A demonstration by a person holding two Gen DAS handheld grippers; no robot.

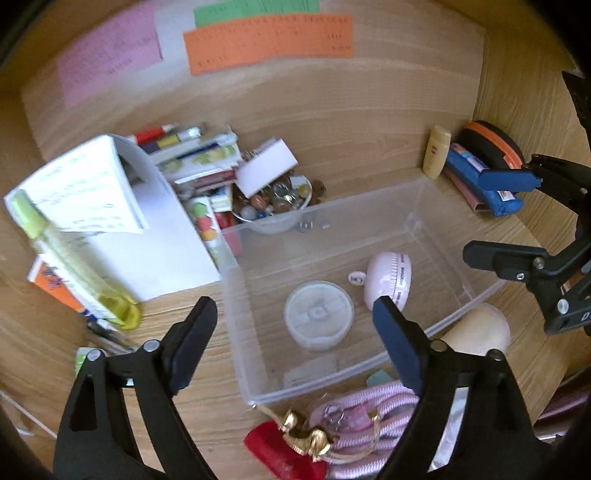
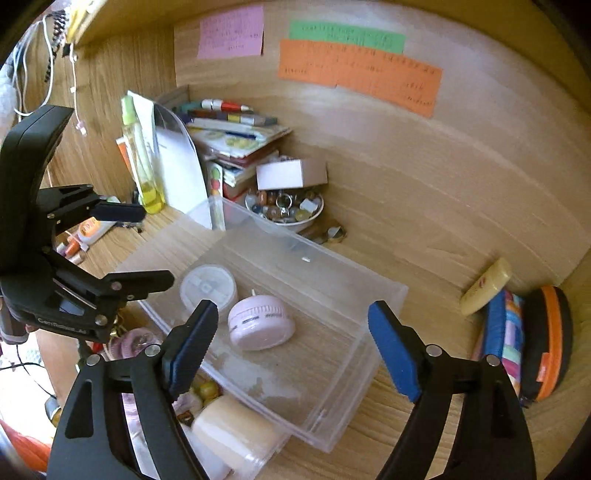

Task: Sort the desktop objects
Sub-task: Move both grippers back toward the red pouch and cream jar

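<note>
Sorting looks barely begun: the clear bin (image 2: 354, 295) holds only a pink timer (image 2: 260, 325) and a round white container (image 2: 208, 286). Both the left gripper (image 1: 295, 314) and right gripper (image 2: 291, 317) hang above the bin, jaws apart and empty, while a cream bottle (image 2: 485, 286) and blue pouch (image 1: 476, 177) beside the bin remain unsorted.

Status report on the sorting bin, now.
Left gripper and right gripper open, empty. Clear plastic bin holds round white lidded container and pink round timer. Nothing blocking the bin's opening.

The pink note (image 2: 231, 33), green note (image 2: 345, 37) and orange note (image 2: 360, 75) on the wall have handwriting, but it is too blurry to read. The small print on the left gripper (image 2: 122, 245) is too blurry too.
</note>
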